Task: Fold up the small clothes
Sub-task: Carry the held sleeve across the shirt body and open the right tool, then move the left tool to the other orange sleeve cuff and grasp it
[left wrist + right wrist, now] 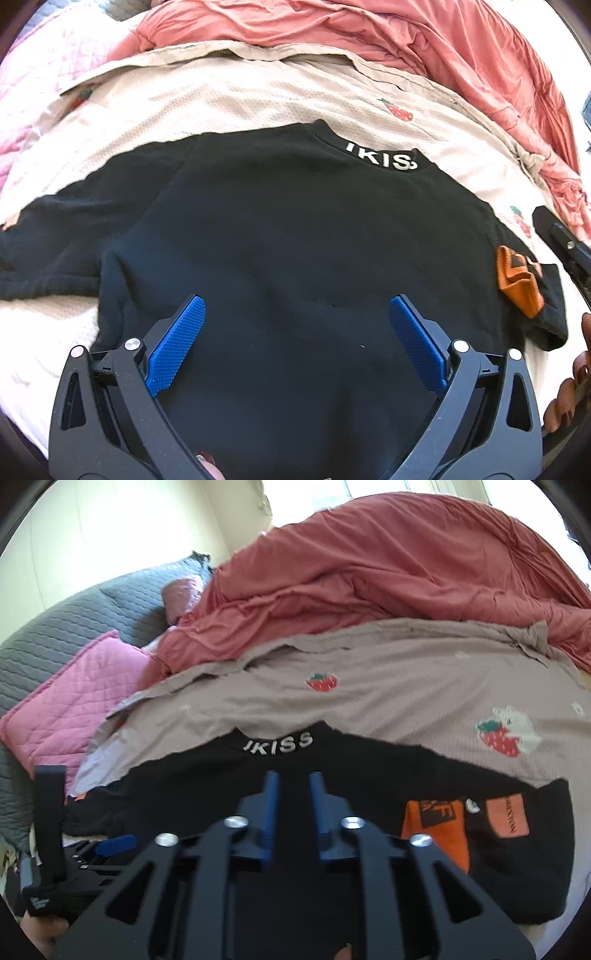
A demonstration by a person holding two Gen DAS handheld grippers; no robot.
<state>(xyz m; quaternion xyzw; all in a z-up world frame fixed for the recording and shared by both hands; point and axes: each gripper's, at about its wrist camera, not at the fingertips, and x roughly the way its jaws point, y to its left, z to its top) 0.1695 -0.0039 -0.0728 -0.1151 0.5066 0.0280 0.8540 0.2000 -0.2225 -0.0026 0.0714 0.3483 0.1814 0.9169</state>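
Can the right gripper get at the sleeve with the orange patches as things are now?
Probably yes. The sleeve lies flat on the bed sheet, just right of the right gripper, and nothing lies on it. The jaws stand only slightly apart, so they may need to open wider first.

Both wrist views close, sharing black shirt [295,229]

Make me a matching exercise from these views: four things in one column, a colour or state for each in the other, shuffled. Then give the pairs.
1. black T-shirt
2. quilted pillow
3. left gripper
4. sleeve patch

A. orange
B. jaws wide apart
C. laid flat, back up
D. pink

Pairs: 1-C, 2-D, 3-B, 4-A
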